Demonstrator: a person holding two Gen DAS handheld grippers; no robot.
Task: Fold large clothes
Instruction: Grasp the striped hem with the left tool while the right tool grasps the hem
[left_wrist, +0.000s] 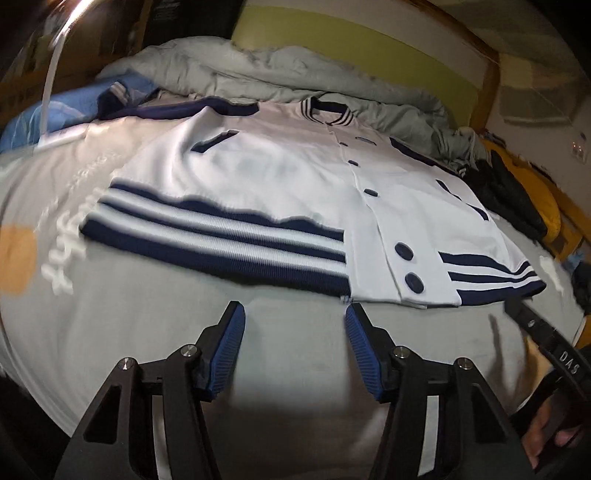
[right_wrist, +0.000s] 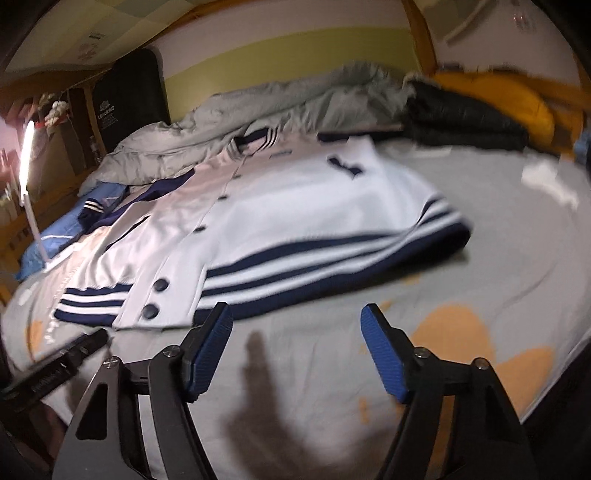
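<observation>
A white varsity jacket (left_wrist: 277, 177) (right_wrist: 295, 210) with navy buttons and a navy-and-white striped hem (left_wrist: 221, 236) lies flat and buttoned on the grey bed sheet (left_wrist: 110, 295), collar at the far end. My left gripper (left_wrist: 294, 310) stands open just short of the hem, near the button placket, with only sheet between its blue pads. My right gripper (right_wrist: 295, 310) is open too, its left fingertip (right_wrist: 221, 314) at the hem's edge and nothing between the fingers. Each gripper shows at the edge of the other's view, the right gripper (left_wrist: 535, 328) and the left gripper (right_wrist: 74, 350).
A crumpled grey duvet (left_wrist: 277, 70) (right_wrist: 258, 110) is heaped behind the collar. A black padded garment (right_wrist: 461, 114) and a yellow one (right_wrist: 517, 99) lie at the far right. A blue pillow (left_wrist: 55, 110) and a bright lamp (right_wrist: 27, 155) are on the left.
</observation>
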